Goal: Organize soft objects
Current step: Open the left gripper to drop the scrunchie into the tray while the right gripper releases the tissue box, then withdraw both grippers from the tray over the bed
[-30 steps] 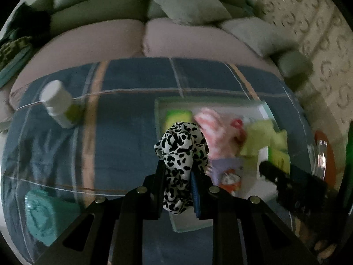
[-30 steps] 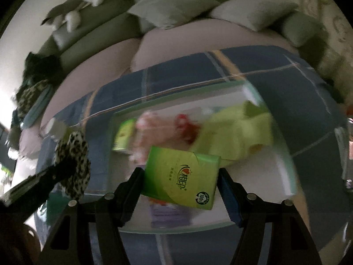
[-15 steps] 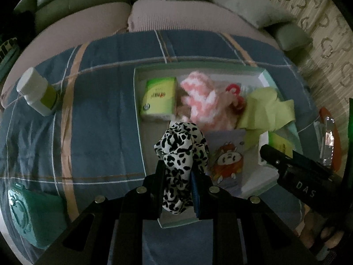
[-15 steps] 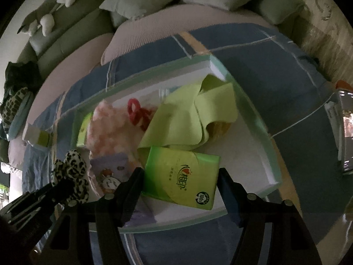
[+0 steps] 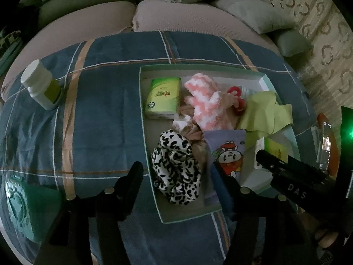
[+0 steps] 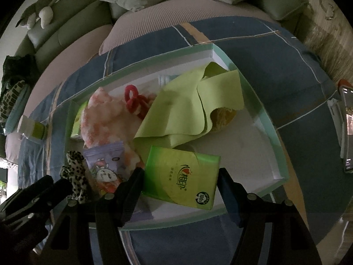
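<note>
L gripper jaws just opened, scrunchie lies loose between them in tray at 7 o'clock. R gripper clamps tissue pack by short ends; light, squashy, I'd keep grip gentle.

At the lower left of the left wrist frame we see a teal embossed pouch cut by the edge. In the right wrist frame a yellow-green cloth half hides a brownish lump we cannot identify.
</note>
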Available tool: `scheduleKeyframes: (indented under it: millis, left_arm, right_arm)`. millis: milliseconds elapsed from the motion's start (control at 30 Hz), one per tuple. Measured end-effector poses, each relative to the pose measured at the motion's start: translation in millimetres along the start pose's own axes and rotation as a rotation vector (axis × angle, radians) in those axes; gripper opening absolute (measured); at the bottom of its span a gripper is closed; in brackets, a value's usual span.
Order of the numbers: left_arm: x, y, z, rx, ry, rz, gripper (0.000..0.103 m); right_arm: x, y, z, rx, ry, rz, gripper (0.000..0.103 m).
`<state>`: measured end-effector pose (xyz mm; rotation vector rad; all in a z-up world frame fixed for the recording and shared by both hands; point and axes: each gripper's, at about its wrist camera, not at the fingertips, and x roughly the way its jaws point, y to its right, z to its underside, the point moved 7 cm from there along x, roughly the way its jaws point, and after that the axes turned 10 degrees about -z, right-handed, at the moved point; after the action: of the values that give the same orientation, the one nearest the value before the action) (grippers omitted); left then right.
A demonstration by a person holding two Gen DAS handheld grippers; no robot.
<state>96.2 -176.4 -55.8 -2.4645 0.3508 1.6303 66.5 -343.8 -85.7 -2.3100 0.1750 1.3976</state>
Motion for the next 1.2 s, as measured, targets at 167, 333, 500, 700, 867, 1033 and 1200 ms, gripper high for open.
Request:
scheduleKeyframes:
  millis: [167, 333, 500, 700, 867, 1033, 1200]
  left_arm:
    - [-11.2, -9.8, -0.1, -0.035, 0.036, 0.005, 0.076]
    - [-19.6, -24.5, -2.2, -0.073, 0.081, -0.020, 0.087]
    - [-21.4, -40.2, -0.1, -0.115, 0.095, -0.046, 0.093]
    - [-23.7, -52.8, 9.5, -0.142, 0.107, -0.085, 0.093]
    - [-25.8, -63.6, 18.2, -0.186, 0.119, -0.087, 0.101]
    - [-30.0, -74.3, 28.7, -0.216, 0.143, -0.102, 0.101]
    - [-31.4, -81.1, 39.3, -0.235, 0.140, -0.115, 0.103]
  right_arm:
    - [2.5, 1.5, 1.9, -0.006, -0.008, 0.008, 0.072]
    - [3.2, 2.6, 3.9, -0.012, -0.001, 0.012, 0.084]
    - [1.4, 0.3, 7.8, -0.025, 0.009, 0.011, 0.091]
    - [-2.1, -9.1, 18.1, -0.075, 0.015, 0.012, 0.098]
    - [-12.6, -19.4, 25.6, -0.108, 0.043, 0.002, 0.103]
    - [-22.0, -28.5, 34.4, -0.134, 0.063, -0.019, 0.103]
    - [-31.4, -33.1, 40.0, -0.152, 0.078, -0.022, 0.103]
